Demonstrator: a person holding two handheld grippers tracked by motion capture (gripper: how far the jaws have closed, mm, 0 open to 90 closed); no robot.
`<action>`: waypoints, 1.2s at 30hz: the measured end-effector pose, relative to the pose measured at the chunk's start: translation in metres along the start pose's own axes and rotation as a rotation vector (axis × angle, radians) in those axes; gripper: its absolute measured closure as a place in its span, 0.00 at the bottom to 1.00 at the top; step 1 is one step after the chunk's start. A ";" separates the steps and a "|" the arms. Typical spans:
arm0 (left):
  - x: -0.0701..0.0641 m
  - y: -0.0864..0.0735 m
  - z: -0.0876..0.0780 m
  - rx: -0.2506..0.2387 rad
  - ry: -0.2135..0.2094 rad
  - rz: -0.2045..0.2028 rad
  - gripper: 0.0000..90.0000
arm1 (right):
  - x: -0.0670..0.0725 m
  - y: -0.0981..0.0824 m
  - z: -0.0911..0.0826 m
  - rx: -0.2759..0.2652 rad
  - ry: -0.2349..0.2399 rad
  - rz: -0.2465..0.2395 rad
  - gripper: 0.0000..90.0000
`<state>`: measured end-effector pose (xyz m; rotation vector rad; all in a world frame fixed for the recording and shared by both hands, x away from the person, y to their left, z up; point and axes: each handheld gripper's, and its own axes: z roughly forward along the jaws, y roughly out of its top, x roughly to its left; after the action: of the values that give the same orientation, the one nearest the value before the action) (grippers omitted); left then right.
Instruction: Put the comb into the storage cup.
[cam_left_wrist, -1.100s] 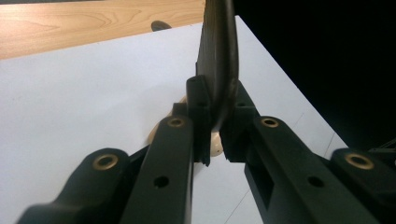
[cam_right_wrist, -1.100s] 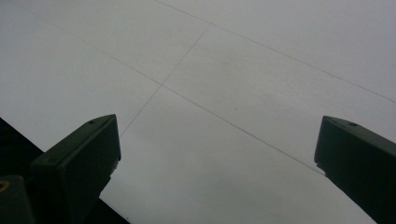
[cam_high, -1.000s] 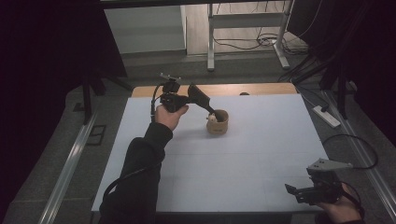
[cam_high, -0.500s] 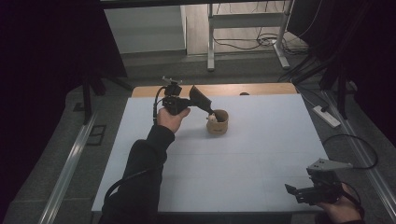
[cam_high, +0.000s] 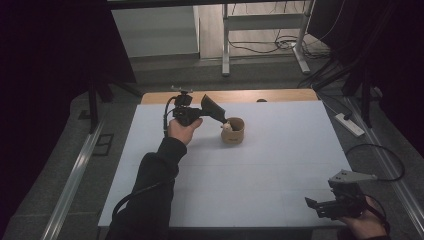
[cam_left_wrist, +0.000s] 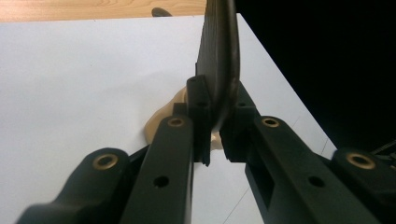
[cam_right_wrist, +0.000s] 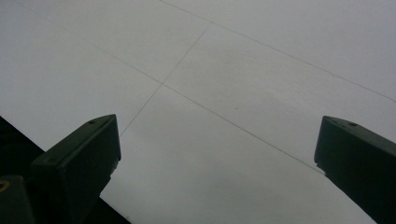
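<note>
Dim lab or recording studio, judging by a white-covered table (cam_high: 260, 185) on grey flooring, black curtains (cam_high: 55, 45) at the sides, loose cables (cam_high: 265, 47) and a power strip (cam_high: 350, 125).

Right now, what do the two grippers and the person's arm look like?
Both grippers are black. The left gripper has long jaws with brass-coloured pivot pins and a black cable. The right gripper carries a grey three-cornered plate and a black cable. The sleeve is dark.
</note>
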<state>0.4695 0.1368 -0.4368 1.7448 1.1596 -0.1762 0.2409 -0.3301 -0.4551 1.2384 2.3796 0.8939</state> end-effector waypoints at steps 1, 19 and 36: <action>0.000 0.000 0.000 -0.002 -0.001 0.001 0.91 | 0.000 0.000 0.000 0.001 0.000 -0.001 0.01; 0.002 -0.006 0.002 -0.037 0.053 0.054 0.74 | 0.000 0.000 0.000 0.001 -0.004 -0.004 0.01; -0.011 -0.006 -0.002 -0.101 0.201 0.243 0.37 | 0.000 0.000 0.000 0.001 -0.004 -0.003 0.01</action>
<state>0.4585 0.1319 -0.4336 1.8261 1.0664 0.2059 0.2408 -0.3298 -0.4551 1.2357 2.3784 0.8881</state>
